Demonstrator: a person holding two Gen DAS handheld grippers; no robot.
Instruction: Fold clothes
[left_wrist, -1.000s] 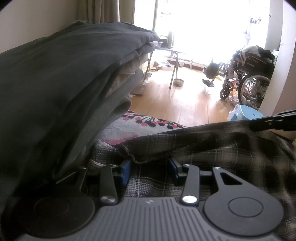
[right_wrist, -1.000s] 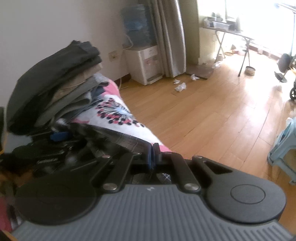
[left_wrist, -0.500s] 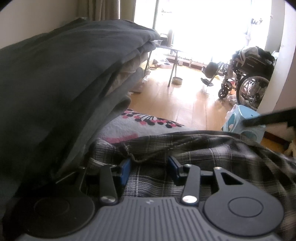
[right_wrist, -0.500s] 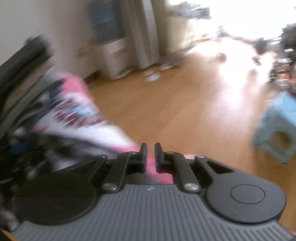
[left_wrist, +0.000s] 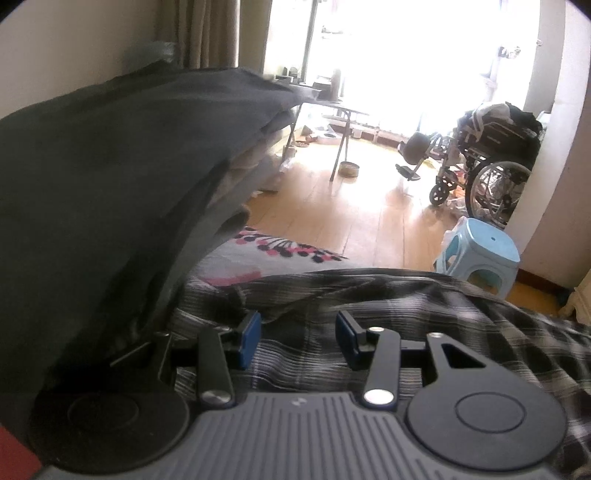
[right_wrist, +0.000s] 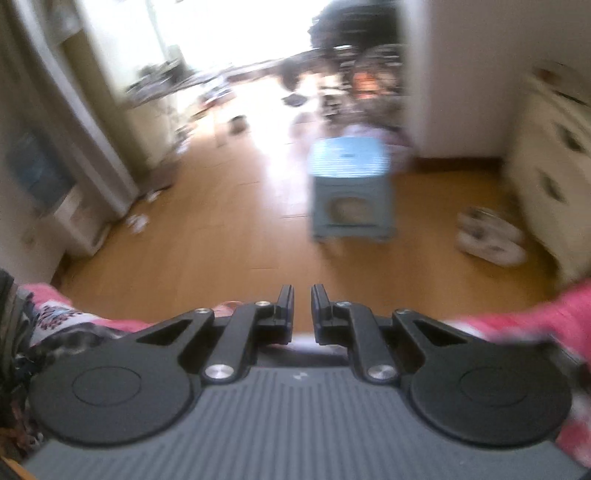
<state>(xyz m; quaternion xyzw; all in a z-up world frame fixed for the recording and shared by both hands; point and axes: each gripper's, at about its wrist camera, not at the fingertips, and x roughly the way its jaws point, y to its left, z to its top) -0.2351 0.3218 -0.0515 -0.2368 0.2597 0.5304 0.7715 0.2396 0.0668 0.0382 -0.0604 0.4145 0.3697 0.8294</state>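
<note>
Between the blue pads of the left gripper (left_wrist: 297, 334), the plaid garment (left_wrist: 424, 317) is lying rumpled, directly under and ahead of the jaws, which are standing wide apart and gripping nothing, though the fabric seems to be brushing their undersides. Its long axis is running crosswise to the fingers, stretching away to the right edge of the left wrist view, with a raised fold ridge just beyond the fingertips. Beside it on the left, a tall stack of folded clothes (left_wrist: 110, 177) is crowding close to the left jaw, and the patterned bedspread (left_wrist: 266, 254) is showing beyond. Over on the other side, the right gripper (right_wrist: 302, 301) is pointing out over the wooden floor (right_wrist: 229, 243) toward a blue stool (right_wrist: 349, 184), its jaws standing narrowly parted with nothing between them; that view is blurring, and only a dark scrap of cloth is showing at its lower left. The left gripper is therefore sitting nearer the garment, and any pinch would likely be coming at that ridge.
</note>
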